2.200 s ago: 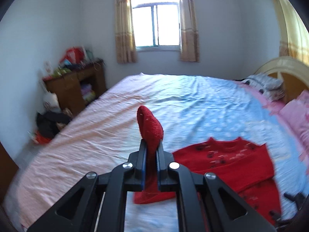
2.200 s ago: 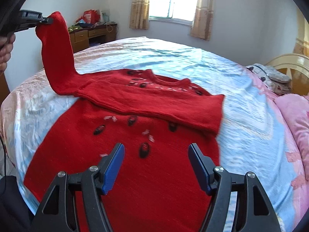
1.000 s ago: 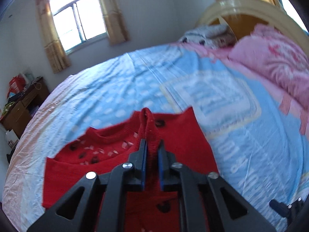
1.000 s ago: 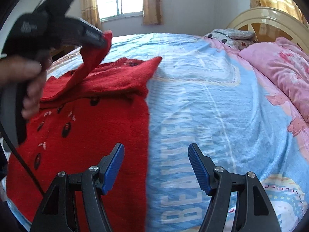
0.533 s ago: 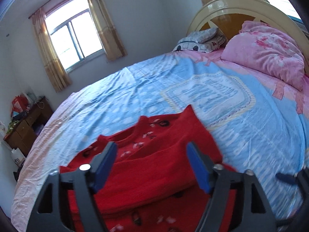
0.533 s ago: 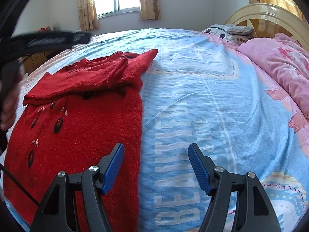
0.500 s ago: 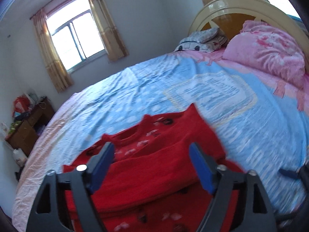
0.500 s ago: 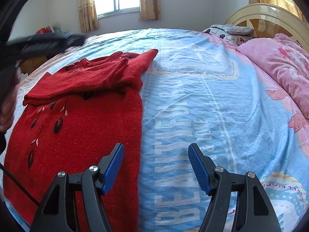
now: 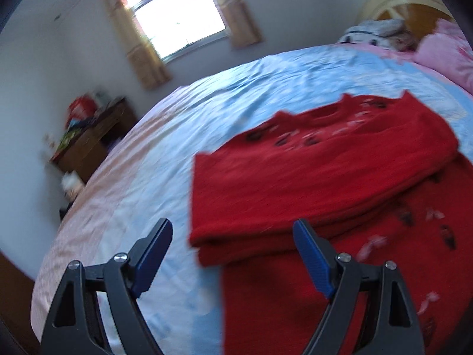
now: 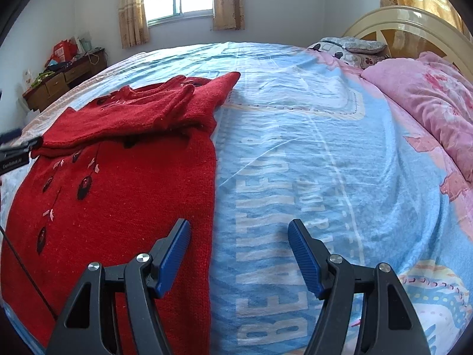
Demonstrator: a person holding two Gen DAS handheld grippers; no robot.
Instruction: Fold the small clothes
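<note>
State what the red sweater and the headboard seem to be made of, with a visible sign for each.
Red sweater: probably knitted wool or acrylic; matte, fuzzy, fine ribbed stitches. Headboard: looks like wood, cream-painted glossy rim with highlights, orange-brown panels inside; plastic coating possible.

The left gripper (image 9: pixel 232 248) and right gripper (image 10: pixel 238 244) look alike: black triangular cut-out frames, silver round screws at the pivots, and fingers (image 10: pixel 174 254) faced with ribbed blue pads. White lettering marks the left gripper's black body, and a thin black cable trails from it.
</note>
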